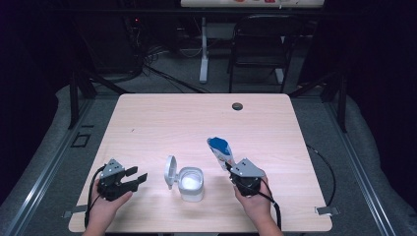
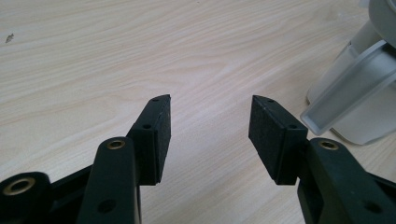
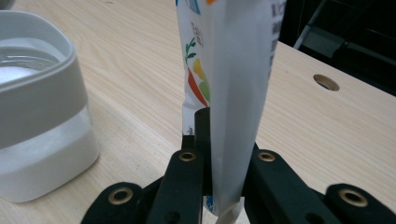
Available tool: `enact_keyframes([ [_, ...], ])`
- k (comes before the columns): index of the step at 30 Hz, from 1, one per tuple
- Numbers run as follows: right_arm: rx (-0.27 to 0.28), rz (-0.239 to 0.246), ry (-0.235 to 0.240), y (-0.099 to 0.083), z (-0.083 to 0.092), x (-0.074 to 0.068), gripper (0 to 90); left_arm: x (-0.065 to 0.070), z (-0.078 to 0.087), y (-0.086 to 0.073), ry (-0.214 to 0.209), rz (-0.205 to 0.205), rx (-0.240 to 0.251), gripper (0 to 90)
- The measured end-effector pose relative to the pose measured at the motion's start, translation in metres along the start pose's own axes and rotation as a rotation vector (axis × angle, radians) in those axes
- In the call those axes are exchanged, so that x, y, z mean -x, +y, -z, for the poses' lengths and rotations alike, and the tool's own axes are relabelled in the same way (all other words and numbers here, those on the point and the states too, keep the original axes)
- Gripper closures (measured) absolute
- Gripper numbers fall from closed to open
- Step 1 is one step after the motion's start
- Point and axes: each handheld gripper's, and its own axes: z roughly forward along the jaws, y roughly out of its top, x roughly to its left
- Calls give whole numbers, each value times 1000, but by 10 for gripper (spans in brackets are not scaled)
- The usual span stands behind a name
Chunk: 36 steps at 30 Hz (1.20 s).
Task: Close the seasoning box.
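Here, 1 pouch [image 1: 221,151], 1 container [image 1: 190,183], 2 grippers

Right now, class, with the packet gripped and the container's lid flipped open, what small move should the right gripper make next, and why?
Probably carry the packet left until it hangs over the open white container. The right gripper has its jaws shut on the packet's lower end and holds it up above the table, off to the container's right. The left gripper waits open on the other side.

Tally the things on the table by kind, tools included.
Tools: 2, left tool open, right tool shut on the packet
Packet: 1
Jar, lid flipped open: 1
Total: 4
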Motion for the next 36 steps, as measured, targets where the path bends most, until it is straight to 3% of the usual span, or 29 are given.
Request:
enact_keyframes([
  [12, -33, -108, 26, -8, -10, 13, 871, 0, -2, -1, 1, -8, -12, 494],
  [26, -110, -117, 5, -16, -22, 15, 872, 0, -2, -1, 0, -7, -13, 494],
  [36, -126, -106, -10, -20, -26, 14, 871, 0, -2, -1, 0, -8, -12, 494],
])
